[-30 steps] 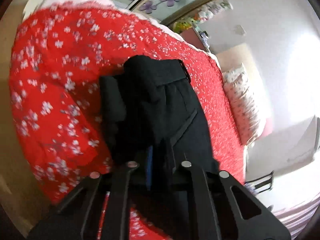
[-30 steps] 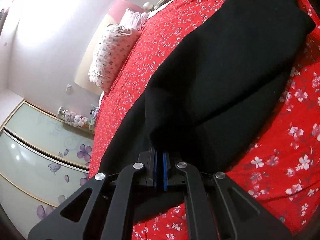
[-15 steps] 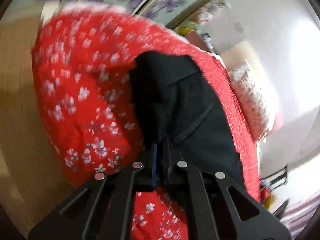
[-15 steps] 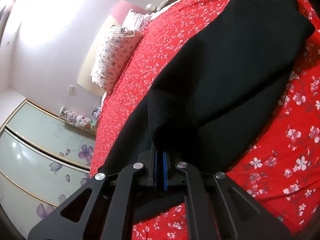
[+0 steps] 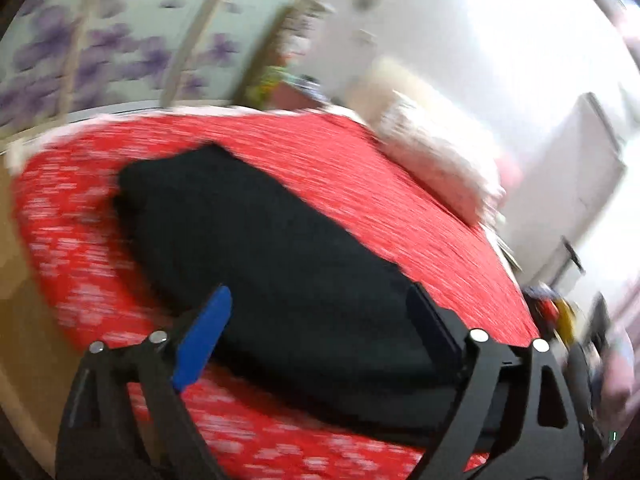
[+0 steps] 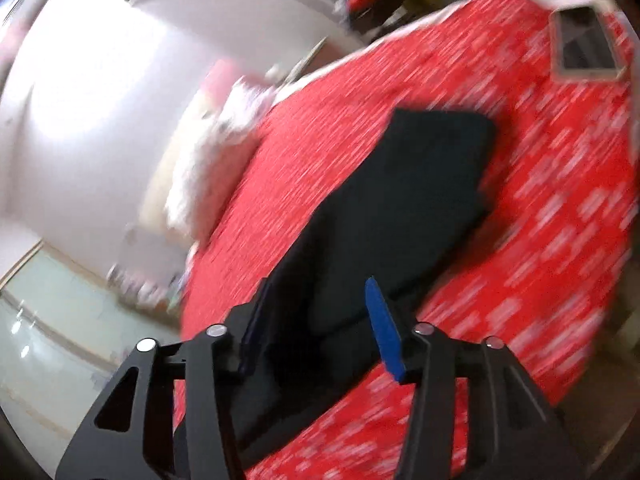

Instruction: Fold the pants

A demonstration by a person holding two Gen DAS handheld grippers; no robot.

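Two grippers are standing open, jaws just having been opening, nothing pinched | left gripper spread wide | right gripper parted less | folded black fabric pants are lying flat as a long smooth slab on red white-flowered bedspread | writing: none readable through blur

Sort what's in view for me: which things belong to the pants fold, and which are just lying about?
Job:
black pants, lying folded on the red floral bedspread
left gripper, jaws just opened, nothing pinched
right gripper, jaws just opened, nothing pinched

Lying about:
pillow at the bed's head
framed tray-like item on the bed's far corner, too blurred to name
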